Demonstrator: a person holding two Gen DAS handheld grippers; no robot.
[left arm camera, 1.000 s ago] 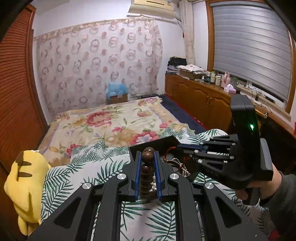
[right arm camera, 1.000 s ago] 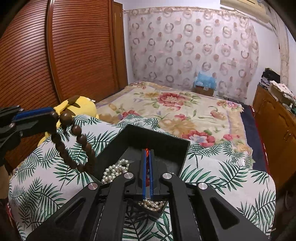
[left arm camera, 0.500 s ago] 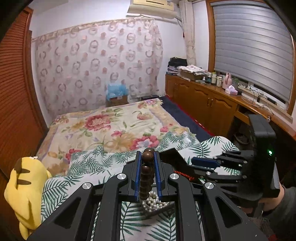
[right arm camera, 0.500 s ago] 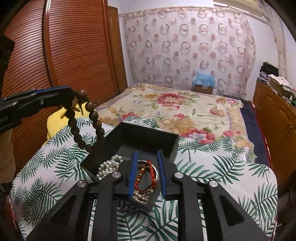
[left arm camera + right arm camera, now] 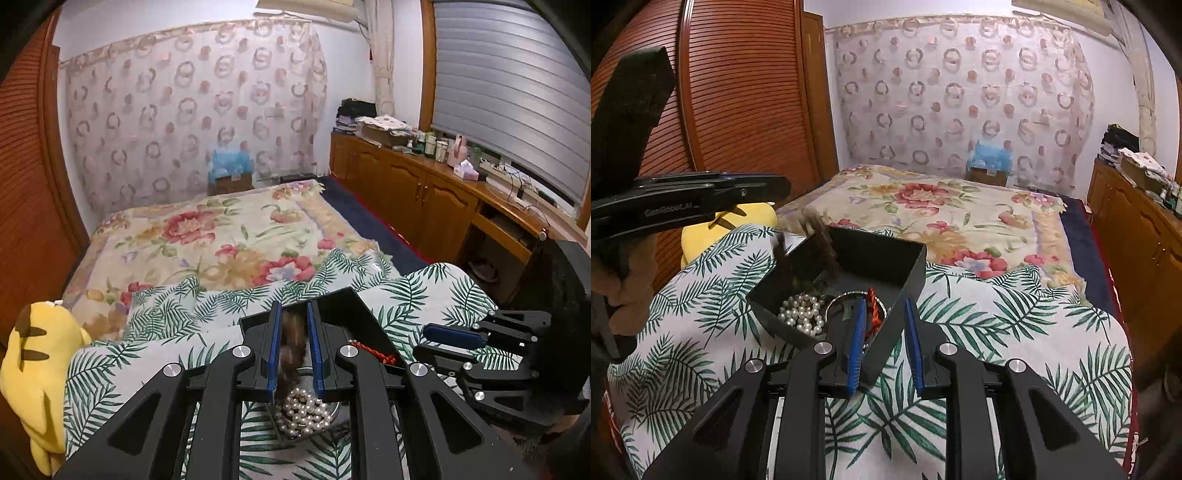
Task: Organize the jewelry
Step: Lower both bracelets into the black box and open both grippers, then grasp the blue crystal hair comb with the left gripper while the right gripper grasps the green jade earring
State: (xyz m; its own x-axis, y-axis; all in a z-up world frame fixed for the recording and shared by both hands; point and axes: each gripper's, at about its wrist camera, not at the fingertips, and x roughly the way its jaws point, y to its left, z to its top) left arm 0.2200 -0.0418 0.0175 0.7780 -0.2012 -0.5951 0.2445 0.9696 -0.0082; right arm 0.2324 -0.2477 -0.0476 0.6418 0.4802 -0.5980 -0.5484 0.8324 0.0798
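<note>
Our left black plastic two-finger gripper has angular matte linkage arms with triangular cut-outs, round silver screw heads at the joints, and flat blue pads lining the inner faces of its fingers. Our right black plastic two-finger gripper shares that build, with the same silver screws and blue-lined fingers. Seen from the right wrist camera, the side of the left gripper carries pale lettering that looks like "GenRobot.AI", a tall black block stands above it, and our bare-skinned left hand shows a warm tan tone.
</note>
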